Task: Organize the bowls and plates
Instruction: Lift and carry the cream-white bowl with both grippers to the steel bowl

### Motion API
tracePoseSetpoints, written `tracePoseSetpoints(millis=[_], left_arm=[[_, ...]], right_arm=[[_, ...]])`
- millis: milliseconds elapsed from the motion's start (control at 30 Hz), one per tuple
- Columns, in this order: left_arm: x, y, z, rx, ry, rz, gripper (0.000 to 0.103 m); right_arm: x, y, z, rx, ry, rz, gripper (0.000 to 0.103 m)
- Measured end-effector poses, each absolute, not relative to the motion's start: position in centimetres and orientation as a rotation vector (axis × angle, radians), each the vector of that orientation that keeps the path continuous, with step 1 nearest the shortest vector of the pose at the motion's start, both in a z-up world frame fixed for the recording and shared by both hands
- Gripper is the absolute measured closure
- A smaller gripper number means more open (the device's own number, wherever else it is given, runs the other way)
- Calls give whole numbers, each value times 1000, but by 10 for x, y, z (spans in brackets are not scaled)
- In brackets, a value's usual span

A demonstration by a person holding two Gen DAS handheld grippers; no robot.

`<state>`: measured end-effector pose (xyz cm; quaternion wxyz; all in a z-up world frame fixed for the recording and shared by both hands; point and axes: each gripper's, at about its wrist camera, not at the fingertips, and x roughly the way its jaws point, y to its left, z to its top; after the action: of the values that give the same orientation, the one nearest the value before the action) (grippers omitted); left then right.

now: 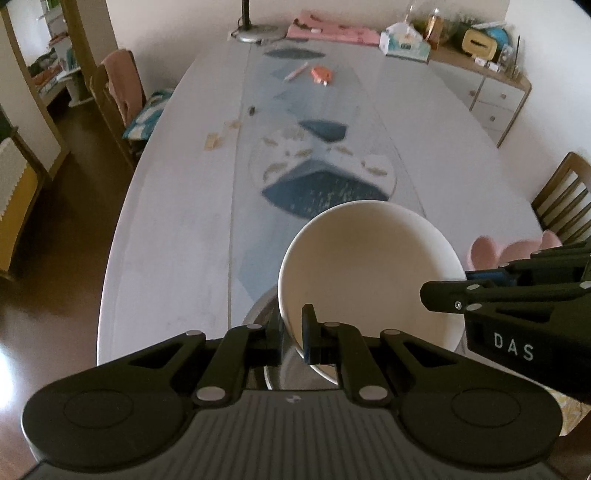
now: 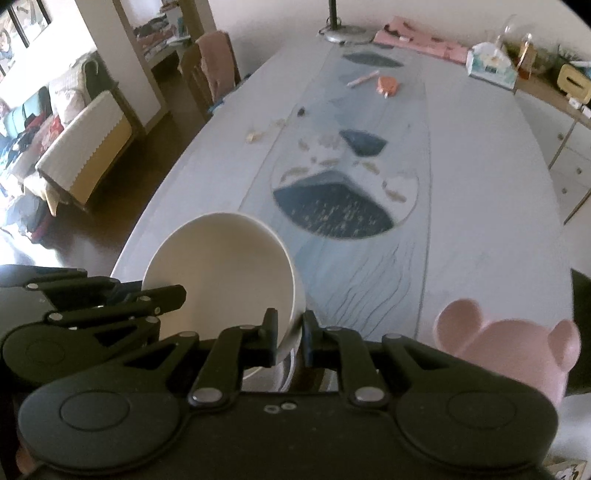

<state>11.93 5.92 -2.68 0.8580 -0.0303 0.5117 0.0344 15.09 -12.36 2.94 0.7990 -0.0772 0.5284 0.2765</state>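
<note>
A large white bowl (image 1: 369, 273) is held tilted above the near end of the table; it also shows in the right wrist view (image 2: 221, 280). My left gripper (image 1: 293, 334) is shut on its near left rim. My right gripper (image 2: 290, 338) is shut on its right rim and shows from the side in the left wrist view (image 1: 443, 295). A metal bowl (image 1: 264, 325) sits under the white bowl, mostly hidden. A pink bear-shaped bowl (image 2: 509, 343) stands to the right, also seen in the left wrist view (image 1: 491, 251).
The long white table (image 1: 177, 229) has a blue patterned runner (image 1: 317, 184). An orange item (image 1: 321, 74) and a pen (image 1: 295, 72) lie at the far end, with a lamp base (image 1: 255, 33) and tissue box (image 1: 404, 42). Chairs (image 1: 118, 96) stand at both sides.
</note>
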Motion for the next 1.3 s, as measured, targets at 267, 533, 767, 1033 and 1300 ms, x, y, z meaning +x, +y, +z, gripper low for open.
tracePoseSetpoints(millis=[267,533,767,1033,1300], left_arm=[[116,65,-57,-39,1158,76,95],[125,57,-69,27,1212,67,95],[131,55,-76,59,1219,60,95],[134,60,-79,40,1227,62,95],[131,69,-77,-14,1210,37,94]], right_arm=[[140,-114,-6,-157,1222,592,89],[137,-112,-29,-148,1297,587,89],[135,-111,-36,-167,1313,587,88],[139,-108,-34,-162,1311,597,82],[140,-107,-32,-161,1304,605,77]])
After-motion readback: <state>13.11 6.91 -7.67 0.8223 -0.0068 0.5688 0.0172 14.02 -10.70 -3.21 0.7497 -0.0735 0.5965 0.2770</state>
